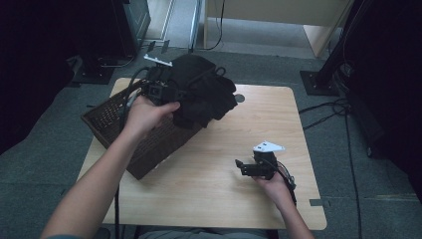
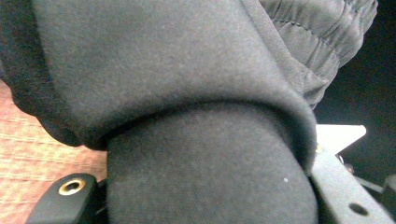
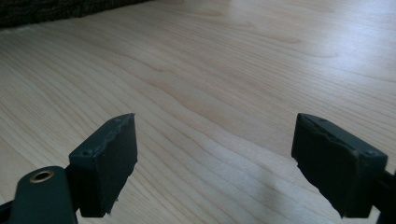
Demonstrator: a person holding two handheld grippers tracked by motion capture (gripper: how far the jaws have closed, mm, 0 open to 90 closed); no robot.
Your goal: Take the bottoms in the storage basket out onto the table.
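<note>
A dark grey garment [image 1: 209,89] hangs bunched above the far end of a brown wicker basket [image 1: 144,154] at the table's left. My left gripper [image 1: 174,99] is shut on a thick fold of it. In the left gripper view the gripper [image 2: 210,205] has that fold of the garment [image 2: 187,70] packed between its jaws, an elastic band shows at the top right, and the woven basket [image 2: 28,154] lies below. My right gripper [image 1: 240,167] is held low over the wooden table [image 1: 214,199] at the front right. In the right gripper view the gripper [image 3: 215,163] is open with nothing between its jaws.
The basket lies slantwise over the table's left edge, and its dark weave [image 3: 46,11] shows far off in the right gripper view. A small round hole [image 1: 239,98] sits near the table's far edge. Cables [image 1: 323,107] and stand feet lie on the grey floor around.
</note>
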